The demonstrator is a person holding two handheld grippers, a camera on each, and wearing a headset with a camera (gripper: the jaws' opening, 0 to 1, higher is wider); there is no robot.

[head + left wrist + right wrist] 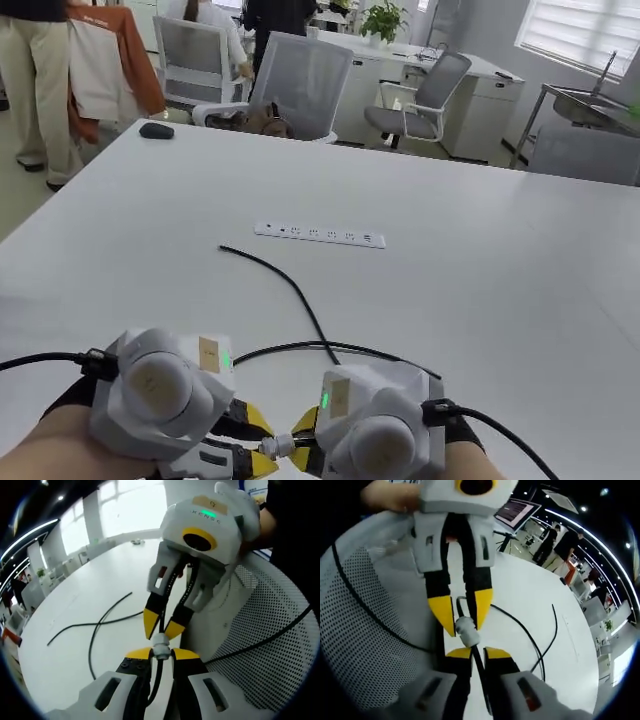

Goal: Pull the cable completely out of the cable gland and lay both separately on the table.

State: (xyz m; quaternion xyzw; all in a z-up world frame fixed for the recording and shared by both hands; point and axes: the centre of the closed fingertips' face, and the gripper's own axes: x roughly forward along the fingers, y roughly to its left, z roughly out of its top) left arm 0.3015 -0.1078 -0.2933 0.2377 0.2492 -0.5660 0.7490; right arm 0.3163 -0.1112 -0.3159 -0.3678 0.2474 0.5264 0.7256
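Across the bench I log, largest first:
- One white table (480, 300).
- Left gripper (161, 654), at the near end of the table. Its fingers are clenched on the gland.
- Right gripper (477, 653), tip to tip with the left. Its fingers are clamped on the cable.
- One black cable (300, 295), looping over the tabletop and threaded through the gland.
- One white power strip (320, 234), lying well beyond.
- One small white gland (161, 645), between both pairs of yellow tips.
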